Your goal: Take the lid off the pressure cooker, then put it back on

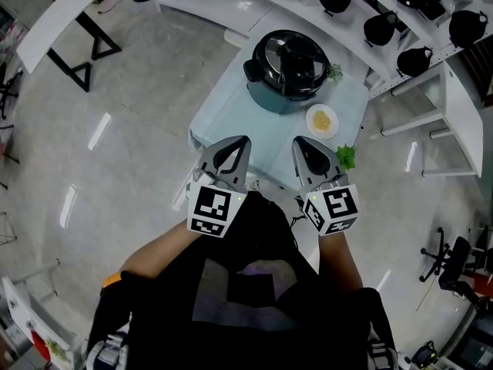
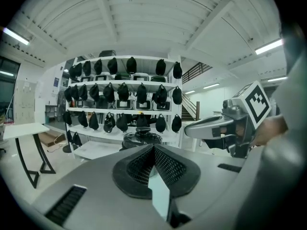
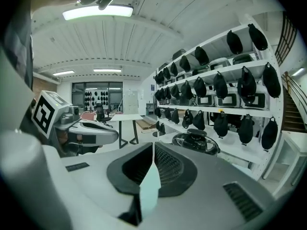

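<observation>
The pressure cooker (image 1: 286,68) stands on a small pale blue table (image 1: 231,126), its black lid (image 1: 290,55) on top with a handle across it. My two grippers hover side by side over the table's near edge, well short of the cooker. The left gripper (image 1: 243,140) has its jaws together with nothing between them, and so does the right gripper (image 1: 297,142). The left gripper view shows its shut tip (image 2: 154,147) pointing at the cooker (image 2: 141,137). In the right gripper view the shut tip (image 3: 153,145) has the cooker (image 3: 195,142) ahead to the right.
A small white dish of yellow food (image 1: 322,120) sits right of the cooker, with green sprigs (image 1: 346,157) at the table's right edge. White shelves with black bags (image 1: 400,29) stand behind. A white desk on black legs (image 1: 58,18) is far left.
</observation>
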Demonstrator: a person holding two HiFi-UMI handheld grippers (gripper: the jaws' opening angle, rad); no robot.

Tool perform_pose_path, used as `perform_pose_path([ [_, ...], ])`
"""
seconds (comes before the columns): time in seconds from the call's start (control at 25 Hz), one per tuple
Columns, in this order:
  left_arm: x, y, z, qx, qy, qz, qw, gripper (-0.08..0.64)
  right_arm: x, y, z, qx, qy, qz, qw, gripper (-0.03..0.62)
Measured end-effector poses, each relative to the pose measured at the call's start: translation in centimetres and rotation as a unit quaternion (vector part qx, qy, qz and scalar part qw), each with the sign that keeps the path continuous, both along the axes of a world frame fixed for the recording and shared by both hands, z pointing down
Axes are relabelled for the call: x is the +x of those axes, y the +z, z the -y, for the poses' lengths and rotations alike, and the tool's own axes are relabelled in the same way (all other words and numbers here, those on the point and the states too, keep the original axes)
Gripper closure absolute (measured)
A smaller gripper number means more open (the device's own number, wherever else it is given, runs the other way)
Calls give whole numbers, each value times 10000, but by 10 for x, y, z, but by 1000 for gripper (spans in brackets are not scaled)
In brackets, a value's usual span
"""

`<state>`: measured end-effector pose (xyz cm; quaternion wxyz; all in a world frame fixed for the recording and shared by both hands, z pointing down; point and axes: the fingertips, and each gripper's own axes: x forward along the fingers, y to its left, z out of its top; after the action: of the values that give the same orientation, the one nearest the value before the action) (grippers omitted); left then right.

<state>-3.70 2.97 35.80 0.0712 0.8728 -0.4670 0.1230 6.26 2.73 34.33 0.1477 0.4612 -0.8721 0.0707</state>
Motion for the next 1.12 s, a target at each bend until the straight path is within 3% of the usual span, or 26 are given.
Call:
perform_pose_path([
  [0.44, 0, -11, 91, -10, -351, 84, 9993, 552, 15, -19, 115, 248, -832, -476, 9951, 564],
  [0.6, 3, -11, 122, -67, -512, 139, 9986, 552, 23, -15, 158, 266, -1102, -649, 9914, 479],
  [0.88, 9, -7, 166, -199, -799, 287, 9962, 552, 29, 4, 225, 193, -1674, -911, 9815, 416],
  [1.12, 12, 8, 197, -400, -1002, 368, 9935, 552, 28, 28, 266, 132, -2241, -1232, 9667, 348],
])
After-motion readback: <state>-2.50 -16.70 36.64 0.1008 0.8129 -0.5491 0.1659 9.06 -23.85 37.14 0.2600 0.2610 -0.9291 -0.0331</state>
